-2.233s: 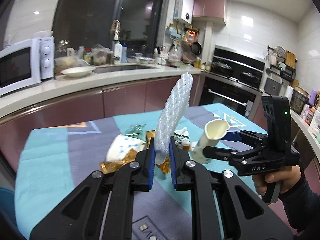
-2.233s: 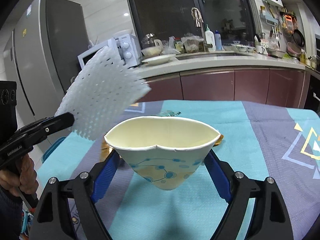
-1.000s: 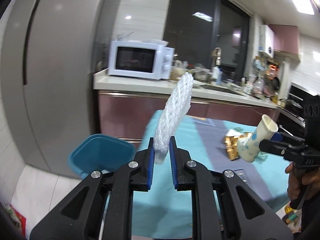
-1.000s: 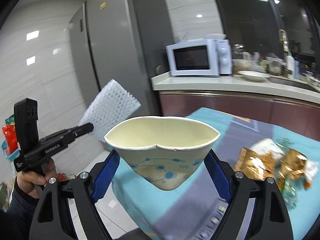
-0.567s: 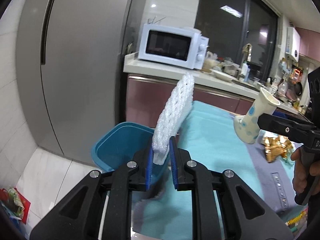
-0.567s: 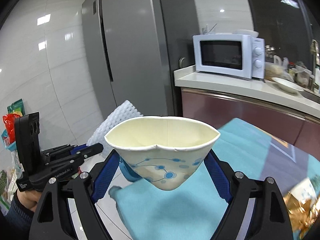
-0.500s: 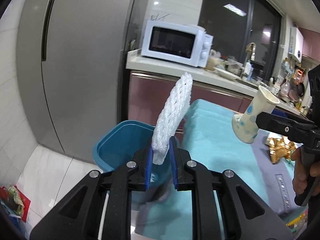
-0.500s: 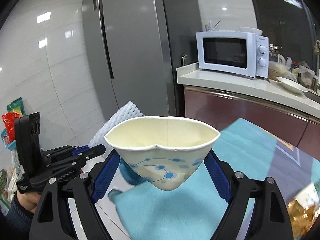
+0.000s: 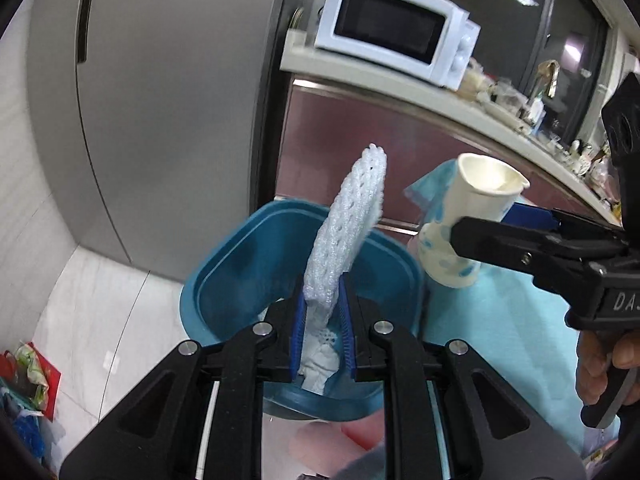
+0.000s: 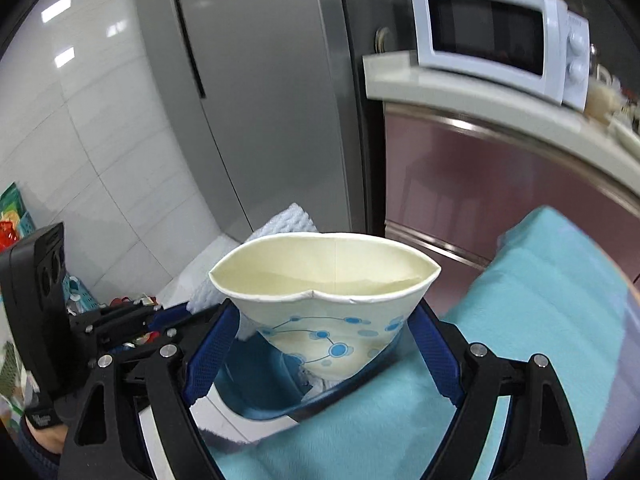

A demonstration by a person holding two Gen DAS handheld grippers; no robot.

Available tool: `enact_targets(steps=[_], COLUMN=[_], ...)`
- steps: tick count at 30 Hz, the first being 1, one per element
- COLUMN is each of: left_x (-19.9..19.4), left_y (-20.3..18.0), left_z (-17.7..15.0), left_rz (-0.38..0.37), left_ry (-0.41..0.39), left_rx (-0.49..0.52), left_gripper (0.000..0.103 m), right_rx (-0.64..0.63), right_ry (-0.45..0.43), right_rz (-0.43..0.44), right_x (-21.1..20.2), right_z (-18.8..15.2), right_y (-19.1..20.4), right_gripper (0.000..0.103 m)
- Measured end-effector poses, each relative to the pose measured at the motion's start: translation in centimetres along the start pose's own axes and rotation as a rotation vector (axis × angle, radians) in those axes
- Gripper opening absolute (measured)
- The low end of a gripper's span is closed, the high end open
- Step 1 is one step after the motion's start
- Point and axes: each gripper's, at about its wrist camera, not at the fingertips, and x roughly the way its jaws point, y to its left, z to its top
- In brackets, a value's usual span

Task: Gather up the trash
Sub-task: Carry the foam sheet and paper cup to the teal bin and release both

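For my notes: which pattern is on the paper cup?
Blue dots joined by thin lines on cream paper cup; right wrist view.

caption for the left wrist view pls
Left claw holds white foam net over blue bin; right claw carries paper cup alongside.

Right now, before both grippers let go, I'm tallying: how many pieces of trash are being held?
2. The white foam net is pinched in the left gripper above the blue bin; the squashed paper cup sits in the right gripper beside it.
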Motion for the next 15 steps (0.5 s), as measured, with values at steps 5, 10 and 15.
enact_targets(steps=[5, 10, 15], left_x=[3.4, 4.7, 4.9], left_y=[0.7, 1.4, 1.8], left_z=[0.2, -0.2, -0.4], left_rz=[0.011, 0.022, 0.071], left_ry=[0.053, 0.073, 0.061], left_rx=[-0.025, -0.040, -0.040], left_gripper=[0.016, 0.040, 0.053], right_rx=[0.019, 0.034, 0.054], right_ry=[0.070, 0.119, 0.161], right_rz=[0.004, 0.015, 0.015], right_x=[3.4, 5.5, 7.1], right_z=[0.5, 0.5, -0.1], right_y=[0.0, -0.1, -0.3], right_gripper=[0.083, 0.083, 0.086])
